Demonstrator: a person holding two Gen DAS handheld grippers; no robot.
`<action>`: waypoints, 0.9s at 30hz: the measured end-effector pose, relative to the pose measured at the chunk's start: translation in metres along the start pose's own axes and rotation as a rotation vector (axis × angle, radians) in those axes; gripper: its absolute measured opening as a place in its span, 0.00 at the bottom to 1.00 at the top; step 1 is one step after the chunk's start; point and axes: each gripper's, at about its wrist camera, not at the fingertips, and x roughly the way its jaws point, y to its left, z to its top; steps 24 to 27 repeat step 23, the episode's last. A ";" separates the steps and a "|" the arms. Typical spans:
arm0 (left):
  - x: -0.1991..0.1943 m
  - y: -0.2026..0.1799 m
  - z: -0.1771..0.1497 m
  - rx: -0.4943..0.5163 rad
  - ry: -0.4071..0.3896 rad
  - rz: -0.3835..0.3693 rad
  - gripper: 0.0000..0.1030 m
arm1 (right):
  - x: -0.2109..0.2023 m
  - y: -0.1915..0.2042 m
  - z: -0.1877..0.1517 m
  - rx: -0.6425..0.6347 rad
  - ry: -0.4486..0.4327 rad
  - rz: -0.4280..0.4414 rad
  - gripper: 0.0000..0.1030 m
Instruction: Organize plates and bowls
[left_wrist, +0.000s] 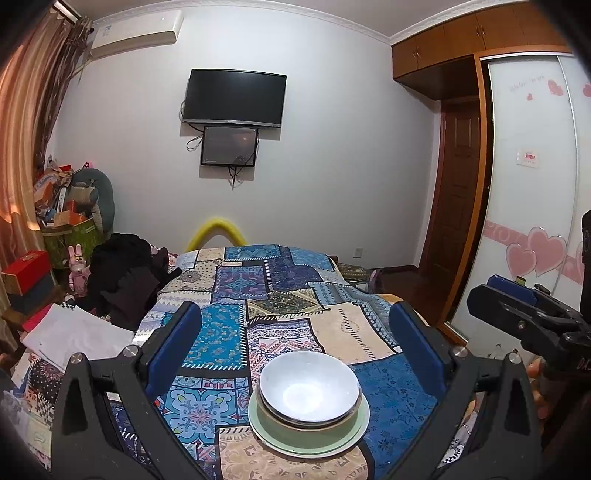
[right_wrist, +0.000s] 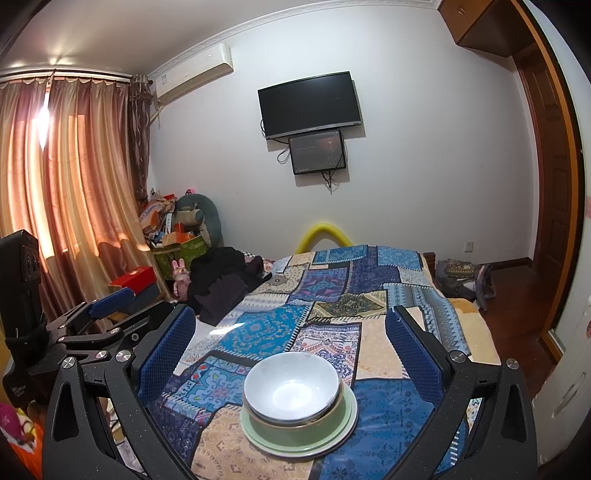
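Your left gripper (left_wrist: 295, 343) hangs above the near end of the bed (left_wrist: 280, 280), its blue-padded fingers (left_wrist: 173, 350) spread wide and holding nothing. Your right gripper (right_wrist: 290, 350) hangs beside it at about the same height, fingers (right_wrist: 166, 354) likewise spread wide and empty. Each gripper shows at the edge of the other's view: the right one at the right edge of the left wrist view, the left one at the left edge of the right wrist view.

The stacked dishes sit on the patchwork bedcover (right_wrist: 332, 295), between the fingertips and the camera in both views. A white bowl (left_wrist: 309, 386) nests in a green bowl (left_wrist: 314, 428), tilted slightly, its rim riding higher on one side. The green bowl stands on a pale green plate (left_wrist: 354, 432). No finger touches the stack.

On the far wall hang a dark television (left_wrist: 234, 98) and a smaller screen (left_wrist: 229, 146) just below it. A heap of dark clothing (right_wrist: 221, 280) lies on the left side of the bed.
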 end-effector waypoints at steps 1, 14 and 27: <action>0.000 0.000 0.000 0.001 0.001 -0.002 1.00 | 0.000 0.000 0.000 -0.001 0.001 0.000 0.99; 0.004 -0.001 -0.002 -0.011 0.021 -0.010 1.00 | 0.001 0.000 -0.001 -0.002 0.013 -0.001 0.99; 0.005 -0.002 -0.004 -0.008 0.017 -0.011 1.00 | 0.005 0.000 -0.003 -0.001 0.027 0.000 1.00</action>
